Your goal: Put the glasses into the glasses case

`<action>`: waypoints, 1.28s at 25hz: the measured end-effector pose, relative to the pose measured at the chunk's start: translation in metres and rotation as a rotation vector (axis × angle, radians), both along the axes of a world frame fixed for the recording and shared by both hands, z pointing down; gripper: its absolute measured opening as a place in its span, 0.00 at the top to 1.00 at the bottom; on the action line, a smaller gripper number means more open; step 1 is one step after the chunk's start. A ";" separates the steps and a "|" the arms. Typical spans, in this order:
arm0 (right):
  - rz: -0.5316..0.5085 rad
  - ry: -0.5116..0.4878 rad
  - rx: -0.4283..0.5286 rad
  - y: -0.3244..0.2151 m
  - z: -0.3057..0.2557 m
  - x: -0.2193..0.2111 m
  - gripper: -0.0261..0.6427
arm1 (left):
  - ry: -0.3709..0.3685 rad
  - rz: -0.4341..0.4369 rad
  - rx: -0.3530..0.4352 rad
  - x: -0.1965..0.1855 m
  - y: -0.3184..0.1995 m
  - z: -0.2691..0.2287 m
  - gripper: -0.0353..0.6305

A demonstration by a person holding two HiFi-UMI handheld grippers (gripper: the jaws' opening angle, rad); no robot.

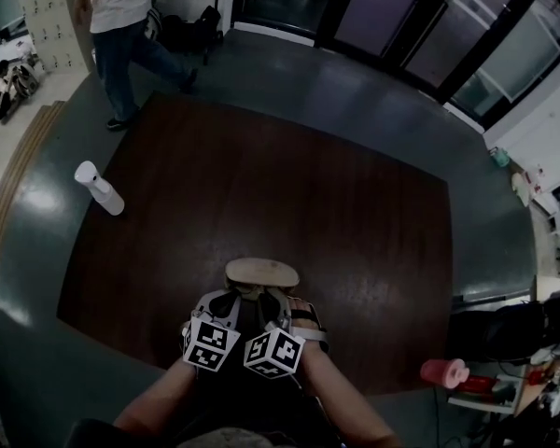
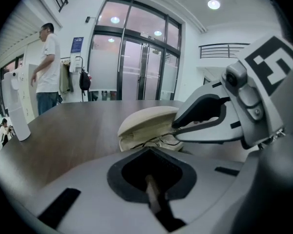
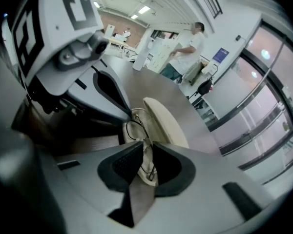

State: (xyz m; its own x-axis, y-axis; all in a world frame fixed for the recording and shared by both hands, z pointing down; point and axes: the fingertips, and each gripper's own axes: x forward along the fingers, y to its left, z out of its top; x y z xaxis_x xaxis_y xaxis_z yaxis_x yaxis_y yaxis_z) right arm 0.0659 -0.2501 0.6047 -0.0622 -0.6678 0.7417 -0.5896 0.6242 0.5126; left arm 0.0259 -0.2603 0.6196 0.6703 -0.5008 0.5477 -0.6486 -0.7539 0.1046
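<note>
Lying open on the table (image 1: 261,175), lid (image 2: 146,117) tipped back: the glasses case (image 1: 261,272). Inside it, the glasses (image 3: 133,128), pinched at 1 end by the closed right gripper (image 3: 146,165), probably to settle them flat. At the case's near edge, the left gripper (image 2: 151,179), jaws together on nothing visible, likely bracing the case against sliding. Left to do, seemingly: release, then shut the lid.

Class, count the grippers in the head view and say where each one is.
2. The left gripper and the right gripper sit side by side at the near edge of the table, both pointed at the open case. None seems hidden.
</note>
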 end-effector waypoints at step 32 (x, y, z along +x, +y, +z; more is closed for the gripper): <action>0.322 -0.793 0.819 0.185 -0.225 0.094 0.98 | 0.232 -0.166 0.230 -0.044 0.106 -0.143 0.94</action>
